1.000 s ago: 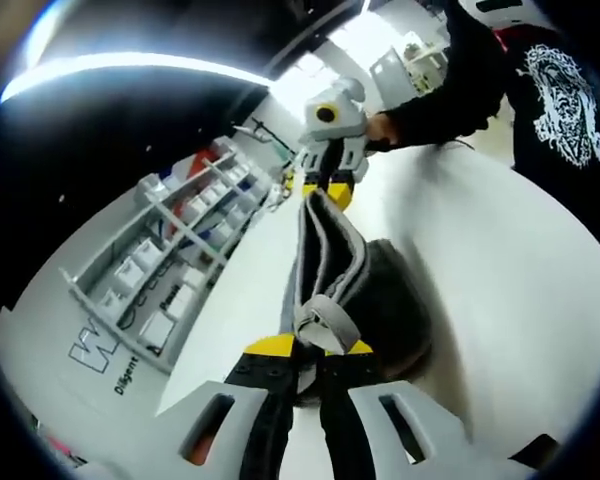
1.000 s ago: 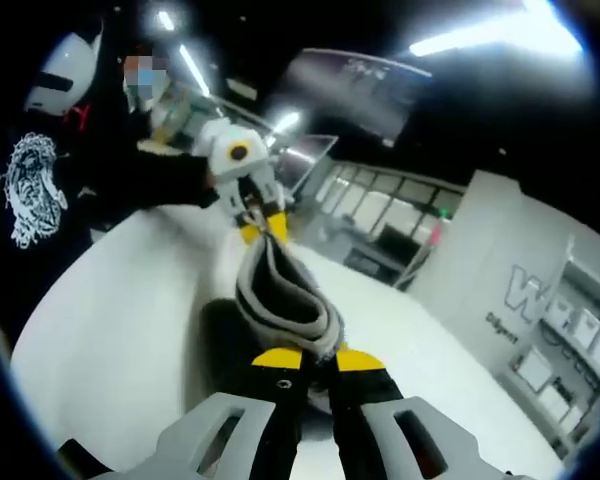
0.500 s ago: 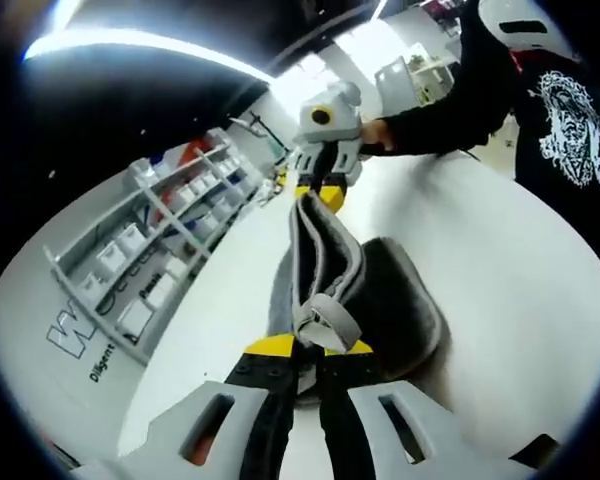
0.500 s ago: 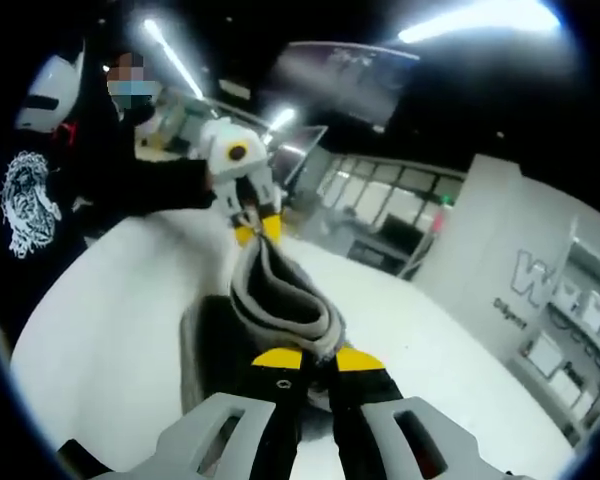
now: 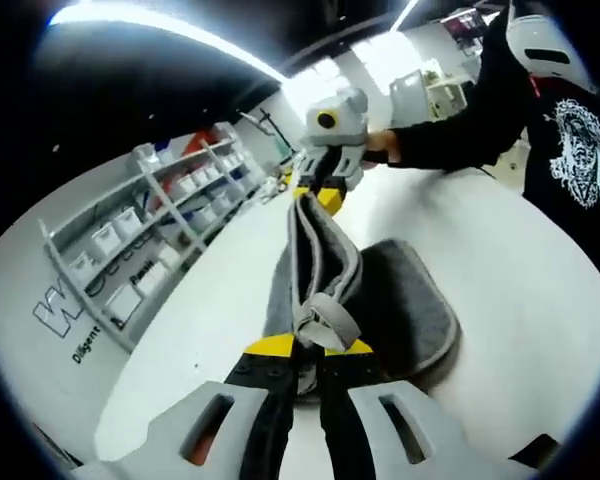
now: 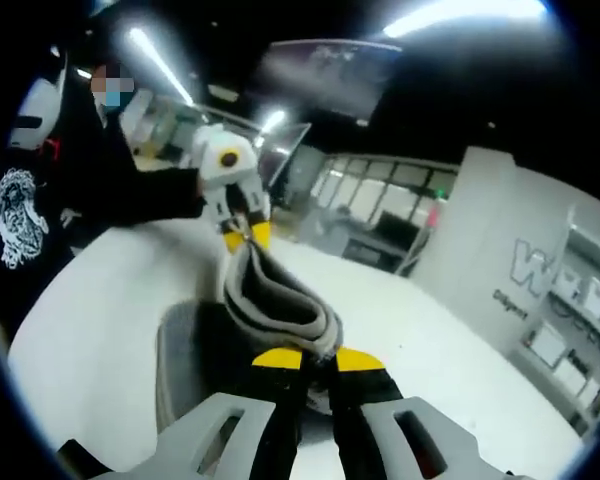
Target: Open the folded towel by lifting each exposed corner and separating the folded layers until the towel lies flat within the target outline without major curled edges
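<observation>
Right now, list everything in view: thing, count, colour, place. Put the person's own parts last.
towel: one, grey, part lying on the table, one edge lifted and stretched between the two grippers.
table: one, white, under the towel.
shelving: one grey rack with pale bins, beyond the table's edge in the left gripper view.
wall lettering: dark letters on a white wall, behind the table.
ceiling lights: bright strips overhead.
left gripper: yellow-tipped, shut on the towel's edge.
right gripper: yellow-tipped, shut on the towel's edge.
person's sleeve: black, behind the right gripper.
</observation>
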A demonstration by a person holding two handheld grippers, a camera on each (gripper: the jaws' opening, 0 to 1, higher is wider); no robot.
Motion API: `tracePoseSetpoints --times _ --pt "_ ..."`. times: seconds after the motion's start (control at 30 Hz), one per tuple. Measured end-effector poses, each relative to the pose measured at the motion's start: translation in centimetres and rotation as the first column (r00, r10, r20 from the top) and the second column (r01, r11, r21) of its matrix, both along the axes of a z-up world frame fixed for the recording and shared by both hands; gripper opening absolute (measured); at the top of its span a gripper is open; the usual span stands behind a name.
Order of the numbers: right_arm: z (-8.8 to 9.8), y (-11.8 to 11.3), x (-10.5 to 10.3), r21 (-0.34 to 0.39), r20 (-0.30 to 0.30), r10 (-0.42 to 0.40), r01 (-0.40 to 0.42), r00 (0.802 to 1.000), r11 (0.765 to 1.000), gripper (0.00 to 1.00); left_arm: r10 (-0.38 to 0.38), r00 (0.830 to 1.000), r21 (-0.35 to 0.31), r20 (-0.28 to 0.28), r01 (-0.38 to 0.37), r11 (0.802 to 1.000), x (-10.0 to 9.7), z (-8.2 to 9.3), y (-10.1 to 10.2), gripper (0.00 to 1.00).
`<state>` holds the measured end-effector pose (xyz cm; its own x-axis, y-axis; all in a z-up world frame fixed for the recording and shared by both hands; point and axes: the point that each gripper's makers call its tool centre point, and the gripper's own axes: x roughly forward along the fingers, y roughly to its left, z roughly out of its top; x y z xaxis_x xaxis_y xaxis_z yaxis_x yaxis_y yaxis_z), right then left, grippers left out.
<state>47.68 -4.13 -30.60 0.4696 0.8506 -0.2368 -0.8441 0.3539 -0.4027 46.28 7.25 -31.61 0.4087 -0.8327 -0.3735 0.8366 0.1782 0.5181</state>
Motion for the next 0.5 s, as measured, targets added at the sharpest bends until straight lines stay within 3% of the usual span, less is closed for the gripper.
tracePoseSetpoints --times 0.37,0.5 --pt "0.4 -0.4 1.7 0.030 -0.049 -0.007 0.008 0.999 1.000 0.03 -0.018 0.997 -0.008 -0.069 0.017 1.000 1.2 0.7 -0.2 0.05" --pt "0.3 -0.2 2.0 0.030 -0.059 -0.002 0.004 0.998 1.000 0.03 -0.044 0.997 0.001 -0.066 0.045 0.999 1.5 0.8 0.1 0.05"
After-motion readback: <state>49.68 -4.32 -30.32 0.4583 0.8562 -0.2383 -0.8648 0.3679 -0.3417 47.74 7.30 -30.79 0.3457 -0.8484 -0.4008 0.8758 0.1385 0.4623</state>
